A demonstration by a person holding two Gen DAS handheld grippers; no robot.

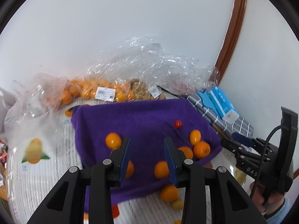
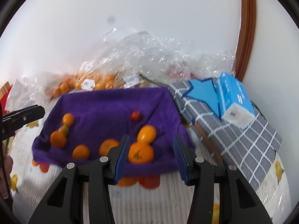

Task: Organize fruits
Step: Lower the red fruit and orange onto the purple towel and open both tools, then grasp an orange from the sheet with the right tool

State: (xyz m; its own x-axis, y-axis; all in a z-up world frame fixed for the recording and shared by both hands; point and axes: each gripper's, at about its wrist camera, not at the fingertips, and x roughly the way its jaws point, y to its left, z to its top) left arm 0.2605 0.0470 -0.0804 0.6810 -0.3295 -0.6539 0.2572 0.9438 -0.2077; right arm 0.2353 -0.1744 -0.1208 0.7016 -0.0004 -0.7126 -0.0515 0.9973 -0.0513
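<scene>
My left tool [image 1: 147, 158] hangs over the near edge of a purple towel [image 1: 142, 115], its blue pads parted with nothing between them. My right tool [image 2: 151, 157] hangs likewise, its pads parted a little wider and bare; in the left view it shows at 3 o'clock, gripped by my hand [image 1: 271, 197].

The towel lies on a bench [image 1: 37, 177] covered with a fruit-printed sheet. Small oranges [image 2: 140, 152] are scattered loose on the towel, most toward its near edge from 5 to 8 o'clock, and one cherry tomato [image 2: 135, 115] sits farther back, near 1 o'clock. More small fruits [image 1: 169, 193] lie on the sheet just off the towel's near edge.

At 2 o'clock a blue tissue pack [image 2: 234, 98] rests on a grey checked cloth [image 2: 248, 140].

Beyond the towel, at 11 to 12 o'clock, crumpled clear plastic bags [image 1: 142, 61] hold more oranges [image 1: 87, 91], against a white wall [image 1: 112, 18].
</scene>
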